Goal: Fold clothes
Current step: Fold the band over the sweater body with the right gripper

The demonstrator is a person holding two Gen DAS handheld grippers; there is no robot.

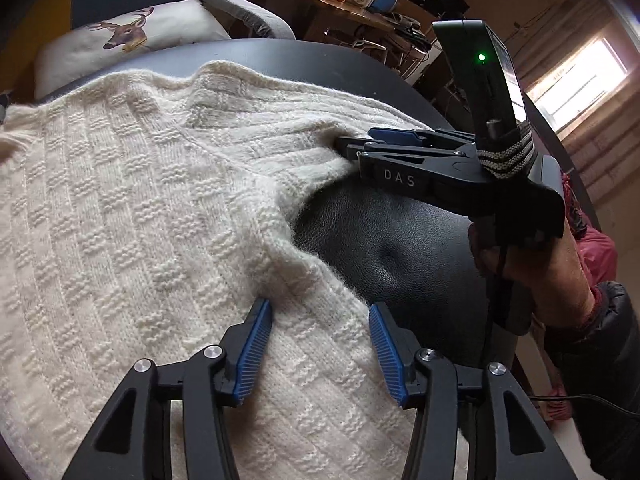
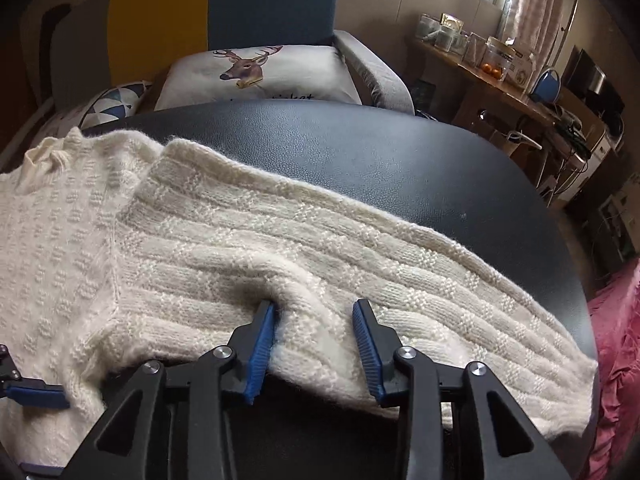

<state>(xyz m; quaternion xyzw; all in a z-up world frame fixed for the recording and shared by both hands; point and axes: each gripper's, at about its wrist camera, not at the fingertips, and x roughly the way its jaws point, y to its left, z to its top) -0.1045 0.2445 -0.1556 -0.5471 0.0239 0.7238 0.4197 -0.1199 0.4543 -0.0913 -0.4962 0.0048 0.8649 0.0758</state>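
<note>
Lying spread across the dark, leather-grained worktop (image 2: 360, 148), the cream chunky-knit sweater (image 1: 120, 208) has its right sleeve (image 2: 320, 248) stretched sideways. The sleeve fold looks to be starting: the right gripper (image 2: 314, 316) straddles the sleeve's near edge, jaws parted, needing to pinch and carry it inward. The left gripper (image 1: 320, 322) hovers released over the body.

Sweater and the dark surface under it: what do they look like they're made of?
Sweater: cream, fuzzy knit, probably wool or a wool-like yarn; raised ribs, textured blocks and loose fibres along its edges show it. Dark surface: black, slightly glossy, with a fine pebbled grain and soft dimples, so likely padded leather or faux leather; I cannot tell which.
</note>
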